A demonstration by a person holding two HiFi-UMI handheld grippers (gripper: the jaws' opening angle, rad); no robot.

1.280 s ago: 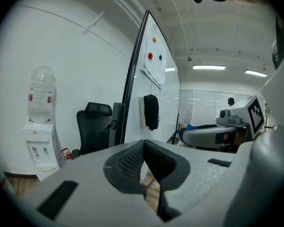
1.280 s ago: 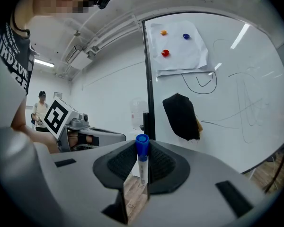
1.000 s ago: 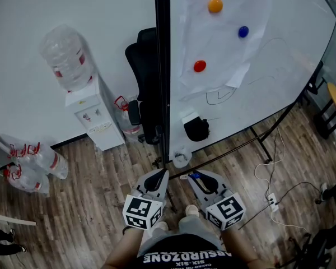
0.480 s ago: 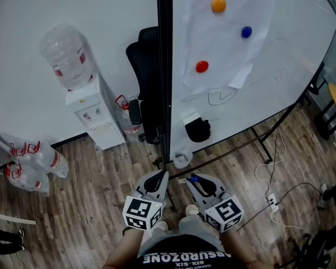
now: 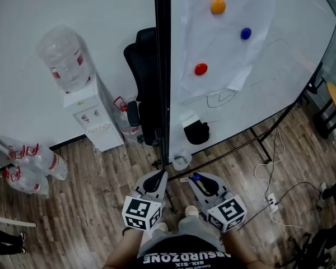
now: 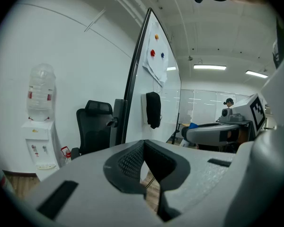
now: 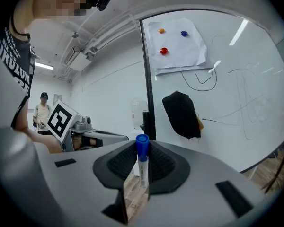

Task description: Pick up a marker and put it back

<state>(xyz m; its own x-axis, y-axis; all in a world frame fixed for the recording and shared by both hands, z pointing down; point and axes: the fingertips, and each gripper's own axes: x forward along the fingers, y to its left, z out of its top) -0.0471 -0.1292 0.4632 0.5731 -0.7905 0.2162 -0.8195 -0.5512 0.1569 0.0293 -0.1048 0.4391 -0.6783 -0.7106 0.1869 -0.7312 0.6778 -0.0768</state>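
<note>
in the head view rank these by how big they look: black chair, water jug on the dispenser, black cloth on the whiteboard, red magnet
1. black chair, partly hidden behind the board frame
2. water jug, close to the chair, hard to split
3. black cloth
4. red magnet, smallest by far

Three magnets (image 5: 200,69) (round) — one marker (image 7: 142,157).

The marker (image 7: 142,161) shows only its blue cap and upper barrel; the rest is hidden between the jaws. At the left edge of the whiteboard (image 5: 291,77), its frame hides part of the chair (image 5: 139,66).
</note>
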